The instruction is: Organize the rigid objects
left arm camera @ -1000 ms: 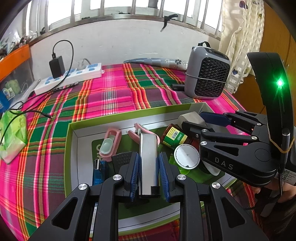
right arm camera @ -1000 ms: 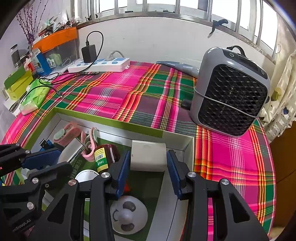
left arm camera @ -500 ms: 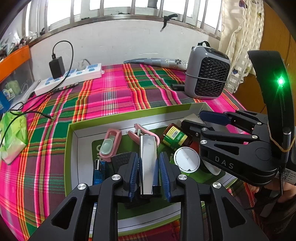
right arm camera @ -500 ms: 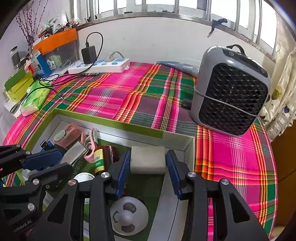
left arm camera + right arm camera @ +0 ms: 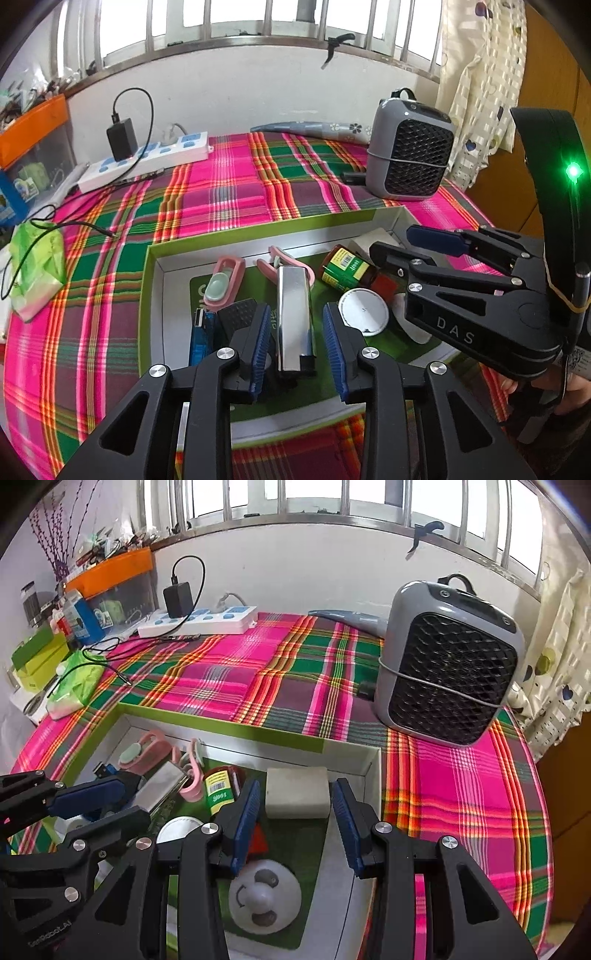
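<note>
A green-rimmed box (image 5: 258,232) on the plaid cloth holds several small objects. My left gripper (image 5: 297,349) is open, its pads either side of a silver metal case (image 5: 295,314) that lies in the box. My right gripper (image 5: 295,825) is open around a white block (image 5: 297,792) resting in the box's far right corner. Also in the box: a brown jar with a green label (image 5: 345,271), a white round lid (image 5: 364,312), a pink case (image 5: 223,286), a pink clip (image 5: 273,260), a blue USB stick (image 5: 201,330) and a white dome with a face (image 5: 264,895).
A grey fan heater (image 5: 447,679) stands right of the box. A white power strip with a black charger (image 5: 147,158) lies at the back left. A green tissue pack (image 5: 35,269) and loose cables lie left. Shelf clutter (image 5: 74,609) lines the far left.
Both grippers have opened. The left let go of the silver case and the right let go of the white block; both objects now lie in the box.
</note>
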A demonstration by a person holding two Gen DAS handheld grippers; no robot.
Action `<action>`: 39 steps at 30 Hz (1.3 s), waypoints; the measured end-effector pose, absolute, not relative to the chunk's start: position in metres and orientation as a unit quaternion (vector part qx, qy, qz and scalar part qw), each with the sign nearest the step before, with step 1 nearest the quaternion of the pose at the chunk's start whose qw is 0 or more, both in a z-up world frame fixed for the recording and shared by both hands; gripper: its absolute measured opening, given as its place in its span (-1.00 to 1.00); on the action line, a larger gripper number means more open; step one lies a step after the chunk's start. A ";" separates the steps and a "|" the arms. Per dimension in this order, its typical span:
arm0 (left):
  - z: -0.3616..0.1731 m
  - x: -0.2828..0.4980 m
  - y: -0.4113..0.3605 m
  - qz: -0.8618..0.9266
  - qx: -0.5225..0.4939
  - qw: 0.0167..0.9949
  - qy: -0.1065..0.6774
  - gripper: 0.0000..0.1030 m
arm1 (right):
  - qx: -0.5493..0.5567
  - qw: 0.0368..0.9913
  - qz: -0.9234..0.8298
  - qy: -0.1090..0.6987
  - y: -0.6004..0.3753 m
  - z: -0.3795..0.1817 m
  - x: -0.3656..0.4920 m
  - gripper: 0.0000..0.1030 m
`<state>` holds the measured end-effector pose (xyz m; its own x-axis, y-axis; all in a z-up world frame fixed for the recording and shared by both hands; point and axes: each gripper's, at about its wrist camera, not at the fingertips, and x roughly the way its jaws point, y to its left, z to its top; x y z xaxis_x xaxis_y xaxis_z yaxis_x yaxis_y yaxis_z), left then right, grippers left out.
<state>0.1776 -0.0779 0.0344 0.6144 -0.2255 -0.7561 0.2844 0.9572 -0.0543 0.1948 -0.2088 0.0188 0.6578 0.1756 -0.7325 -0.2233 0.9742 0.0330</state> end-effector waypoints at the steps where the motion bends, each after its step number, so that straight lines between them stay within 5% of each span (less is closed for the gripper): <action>1: 0.036 0.174 -0.078 -0.142 0.036 0.899 0.413 -0.44 | -0.028 0.910 0.109 0.398 -0.209 0.020 0.192 -0.16; 39: 0.018 0.063 -0.060 -0.082 0.029 0.901 0.424 -0.41 | -0.011 0.906 0.040 0.421 -0.207 0.000 0.056 -0.06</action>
<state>0.0634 -0.0595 0.0185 0.6271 -0.1222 -0.7693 0.1721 0.9849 -0.0161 0.0558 -0.2069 0.0000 0.6426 0.0639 -0.7635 -0.0829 0.9965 0.0137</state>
